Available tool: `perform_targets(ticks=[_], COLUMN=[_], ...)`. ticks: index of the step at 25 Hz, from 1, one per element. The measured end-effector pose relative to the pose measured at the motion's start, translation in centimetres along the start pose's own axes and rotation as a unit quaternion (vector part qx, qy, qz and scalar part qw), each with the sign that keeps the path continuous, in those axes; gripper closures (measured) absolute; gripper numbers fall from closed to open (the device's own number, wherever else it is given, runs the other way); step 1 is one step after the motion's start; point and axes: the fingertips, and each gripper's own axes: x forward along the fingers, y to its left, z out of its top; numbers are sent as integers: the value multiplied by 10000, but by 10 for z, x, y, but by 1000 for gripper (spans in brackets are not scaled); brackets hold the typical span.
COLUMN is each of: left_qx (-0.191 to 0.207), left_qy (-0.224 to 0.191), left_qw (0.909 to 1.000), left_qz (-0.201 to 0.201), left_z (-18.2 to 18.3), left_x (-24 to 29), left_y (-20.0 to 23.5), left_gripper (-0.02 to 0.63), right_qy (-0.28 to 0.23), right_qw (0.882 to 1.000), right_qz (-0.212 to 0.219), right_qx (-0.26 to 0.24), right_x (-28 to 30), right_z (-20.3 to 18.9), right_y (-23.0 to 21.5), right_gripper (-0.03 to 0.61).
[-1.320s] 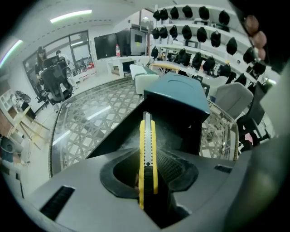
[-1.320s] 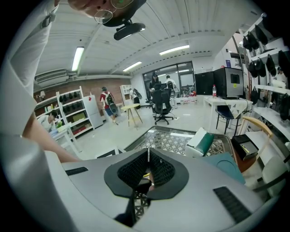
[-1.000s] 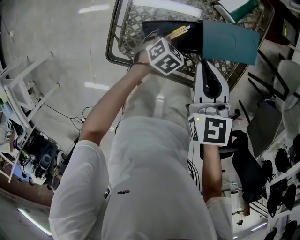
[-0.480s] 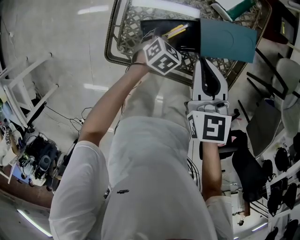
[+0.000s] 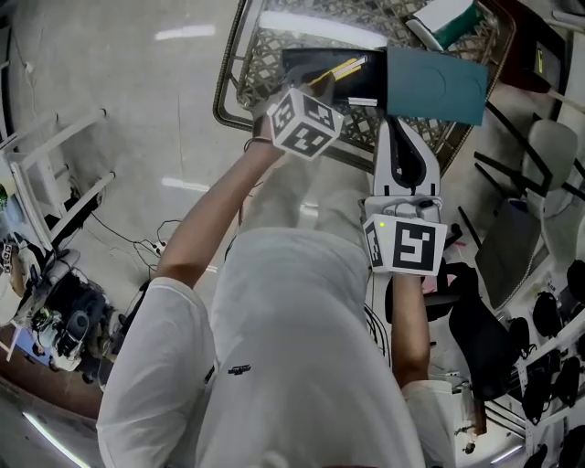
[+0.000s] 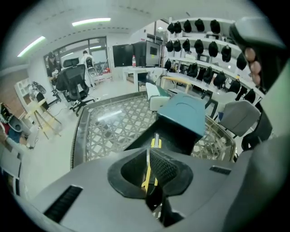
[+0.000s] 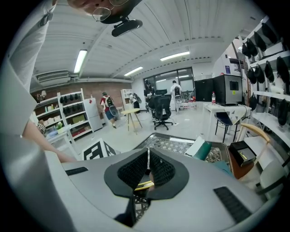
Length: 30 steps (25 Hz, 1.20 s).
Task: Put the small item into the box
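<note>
A black box [image 5: 315, 66] stands open on the glass table [image 5: 239, 84], its teal lid [image 5: 435, 84] swung out to the right. Several yellow small items [image 5: 345, 66] lie inside it. My left gripper [image 5: 315, 93] hovers at the box's near edge, its marker cube covering the jaws in the head view. In the left gripper view, that gripper [image 6: 147, 164] has its jaws closing to a thin slit. Through it the yellow items [image 6: 156, 142] show in the box [image 6: 174, 136] beyond. My right gripper [image 5: 400, 128] points at the lid's near edge, shut [image 7: 148, 168] with nothing gripped.
A white and green carton [image 5: 445, 20] lies at the table's far side. Black office chairs [image 5: 512, 245] crowd the floor to the right. A white rack [image 5: 55, 187] stands at the left. The table's metal rim [image 6: 76, 136] curves around the lattice top.
The left gripper has drawn back a little from the box toward me, and its cube has turned. The right gripper has hardly moved.
</note>
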Motion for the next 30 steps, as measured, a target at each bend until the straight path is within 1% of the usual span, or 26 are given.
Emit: perform_targets(ticks=[5, 10, 12, 16, 22, 26, 30], left_qx=[-265, -527, -665, -836, -1113, -1194, -1166], left_qy=[-279, -551, -642, -959, -1449, -1667, -1911], left_qw=[9992, 9967, 9948, 9888, 9773, 9720, 9678], left_qz=[133, 283, 423, 783, 1072, 1148, 1151], left_z=[15, 29, 32, 41, 52, 57, 64], left_x=[-38, -87, -110, -160, -229, -264, -291], left_y=[8, 13, 18, 28, 37, 36, 33], left_gripper=[603, 604, 606, 611, 611, 611, 611], right_qy=[-157, -296, -362, -472, -635, -694, -764], right_qw=[9998, 9986, 9982, 9976, 9967, 9956, 9950], right_qz=[-125, -411, -457, -490, -501, -636, -642], right_qx=[-38, 131, 159, 157, 47, 5, 13], right_x=[-11, -24, -31, -46, -67, -82, -93], right_z=[18, 35, 44, 61, 90, 98, 102], right_y=[2, -2, 1, 7, 19, 24, 32], right_gripper=[574, 574, 574, 574, 574, 574, 574])
